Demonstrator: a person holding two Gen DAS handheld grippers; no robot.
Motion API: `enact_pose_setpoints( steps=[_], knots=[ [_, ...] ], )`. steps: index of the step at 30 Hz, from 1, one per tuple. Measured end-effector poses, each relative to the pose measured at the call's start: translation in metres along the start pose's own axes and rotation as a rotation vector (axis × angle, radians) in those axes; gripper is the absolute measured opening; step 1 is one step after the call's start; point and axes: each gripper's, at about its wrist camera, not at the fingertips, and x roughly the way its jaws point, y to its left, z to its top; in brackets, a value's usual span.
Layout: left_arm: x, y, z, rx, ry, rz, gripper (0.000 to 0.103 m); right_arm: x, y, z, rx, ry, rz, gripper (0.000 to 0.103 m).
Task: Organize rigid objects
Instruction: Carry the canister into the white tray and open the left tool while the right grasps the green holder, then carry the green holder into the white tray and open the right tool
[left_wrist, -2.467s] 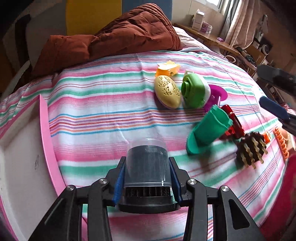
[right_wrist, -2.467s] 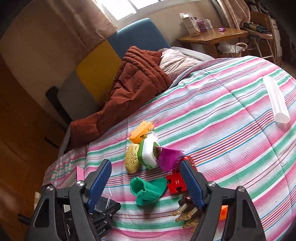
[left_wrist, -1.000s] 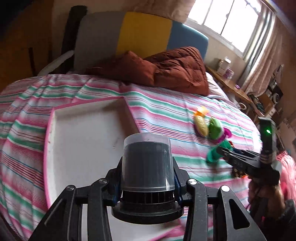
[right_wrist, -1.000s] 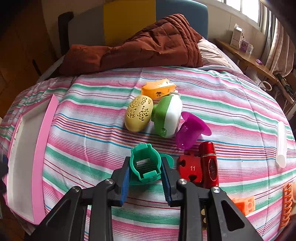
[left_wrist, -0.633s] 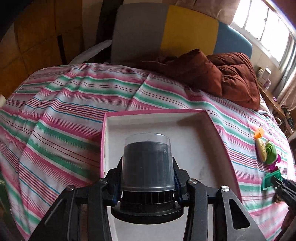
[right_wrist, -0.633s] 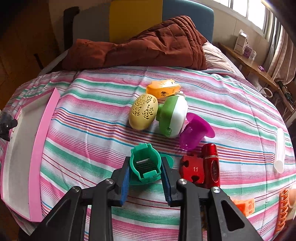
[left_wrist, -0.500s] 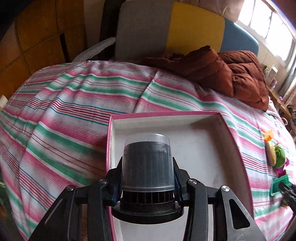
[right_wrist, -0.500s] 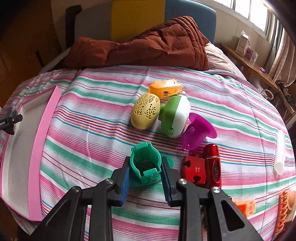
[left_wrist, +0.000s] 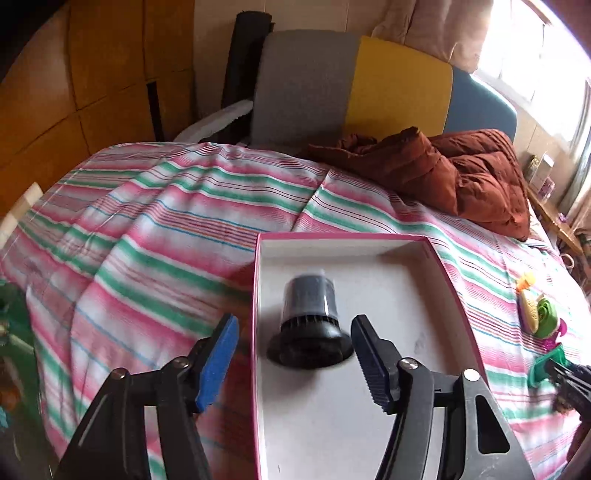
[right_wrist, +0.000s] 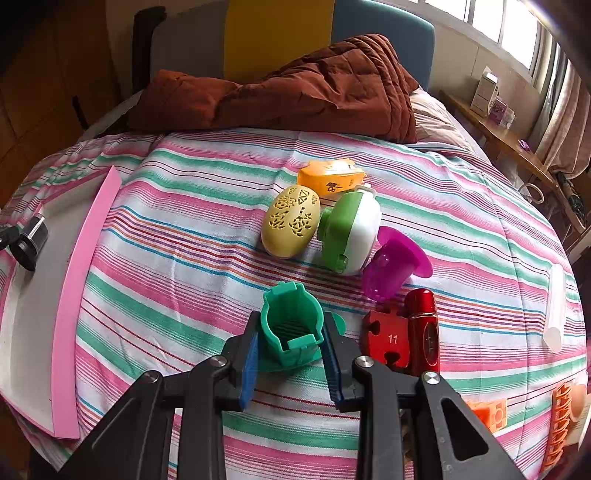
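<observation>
My left gripper (left_wrist: 295, 363) is open above the pink-rimmed white tray (left_wrist: 436, 258). The black container with a clear cap (left_wrist: 310, 319) lies free in the tray between my fingers, blurred. It also shows far left in the right wrist view (right_wrist: 31, 238), inside the tray (right_wrist: 79, 280). My right gripper (right_wrist: 290, 365) is shut on the green plastic cup (right_wrist: 290, 325), which sits on the striped bedspread.
Beyond the green cup lie a yellow egg-shaped case (right_wrist: 290, 225), an orange box (right_wrist: 330, 179), a green and white gadget (right_wrist: 351, 232), a purple cup (right_wrist: 391, 267), a red puzzle block (right_wrist: 384, 341) and a red cylinder (right_wrist: 424, 332). A brown quilt (right_wrist: 295, 92) lies at the bed's head.
My left gripper has opened and let go of the black container, which now lies in the tray. My right gripper stays shut on the green cup.
</observation>
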Motion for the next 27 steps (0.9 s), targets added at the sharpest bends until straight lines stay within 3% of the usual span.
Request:
enact_pose_setpoints(
  steps=[10, 27],
  knots=[
    [-0.057, -0.019, -0.062, 0.052, -0.01, -0.008, 0.067, 0.0, 0.003, 0.0, -0.03, -0.008, -0.019, 0.03],
    [-0.086, -0.013, -0.086, 0.07, -0.028, 0.015, 0.067, -0.002, 0.011, -0.002, -0.038, -0.009, 0.037, 0.03]
  ],
)
